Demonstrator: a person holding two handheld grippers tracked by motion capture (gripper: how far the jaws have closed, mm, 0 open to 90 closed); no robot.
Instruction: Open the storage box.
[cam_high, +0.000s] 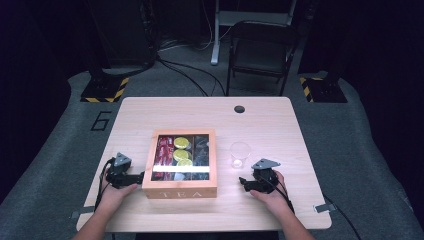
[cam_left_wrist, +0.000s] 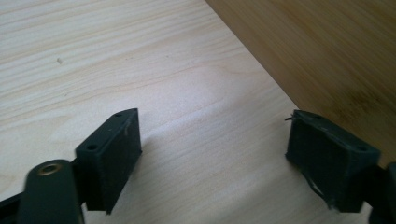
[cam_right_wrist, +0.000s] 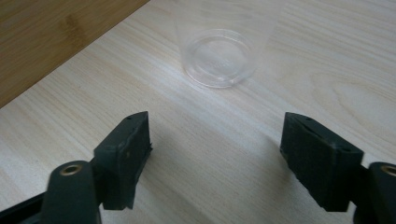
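A: While resting on the table (cam_high: 280, 120), at the far left: the left hand (cam_high: 111, 195), with the left gripper (cam_high: 134, 178) just beside the left wall of the tea box (cam_high: 180, 189). Jaws?

B: Wide apart in the left gripper view, left gripper (cam_left_wrist: 212, 154), nothing between them but bare wood. Box wall (cam_left_wrist: 327, 51) right next to one jaw, hard to tell if touching.

A: And in the middle?

B: The wooden box, with TEA on its front and a see-through lid. Inside: red packets (cam_high: 164, 149) on the left, yellow packets (cam_high: 182, 150) in the middle, dark ones (cam_high: 202, 150) on the right. Lid shut and flat.

A: Then, to the right?

B: A clear cup (cam_high: 240, 154), standing up, near the box but not touching. Just below it, the right gripper (cam_high: 244, 183), held by the right hand (cam_high: 272, 192).

A: Jaws there?

B: Wide apart too in the right gripper view, right gripper (cam_right_wrist: 215, 158), holding nothing. Cup (cam_right_wrist: 219, 56) straight ahead, a little way off, with the box edge (cam_right_wrist: 51, 42) at the side.
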